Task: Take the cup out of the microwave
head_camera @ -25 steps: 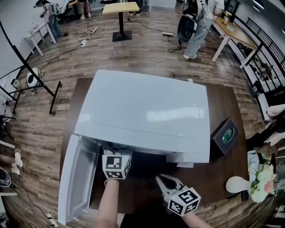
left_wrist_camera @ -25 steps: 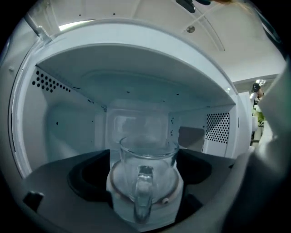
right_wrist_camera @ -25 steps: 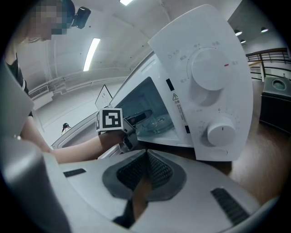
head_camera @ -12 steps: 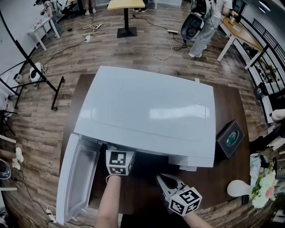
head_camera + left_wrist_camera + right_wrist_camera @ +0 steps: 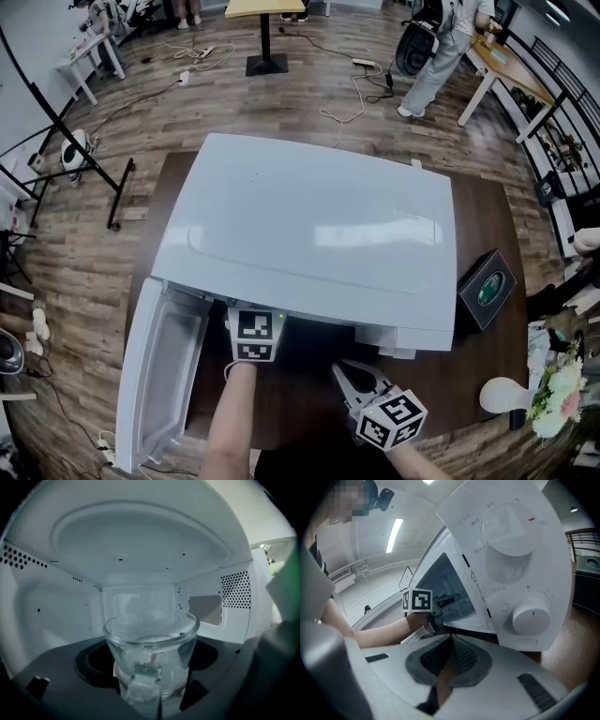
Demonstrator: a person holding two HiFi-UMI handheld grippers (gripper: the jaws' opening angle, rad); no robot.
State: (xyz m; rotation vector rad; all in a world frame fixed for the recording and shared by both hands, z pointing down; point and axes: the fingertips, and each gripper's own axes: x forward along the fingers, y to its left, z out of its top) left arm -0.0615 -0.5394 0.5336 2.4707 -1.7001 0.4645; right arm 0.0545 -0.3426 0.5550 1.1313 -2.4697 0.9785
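Note:
A clear glass cup (image 5: 150, 641) stands on the dark floor inside the white microwave (image 5: 309, 234), whose door (image 5: 159, 375) hangs open to the left. My left gripper (image 5: 152, 693) reaches into the cavity and its jaws are shut on the cup's near side. In the head view only its marker cube (image 5: 255, 336) shows at the cavity mouth, and the cup is hidden under the microwave's top. My right gripper (image 5: 347, 375) is shut and empty, low in front of the control panel, with its jaws (image 5: 450, 641) pointing at the open cavity.
The microwave fills most of a dark brown table (image 5: 478, 211). A black box with a green emblem (image 5: 486, 289) sits right of it, with a white object (image 5: 502, 394) and flowers (image 5: 561, 394) nearer. The panel carries two dials (image 5: 533, 616). People stand far behind.
The left gripper's cube has crept slightly further under the microwave's front edge. The right gripper has stayed in place. The head view has shifted a little.

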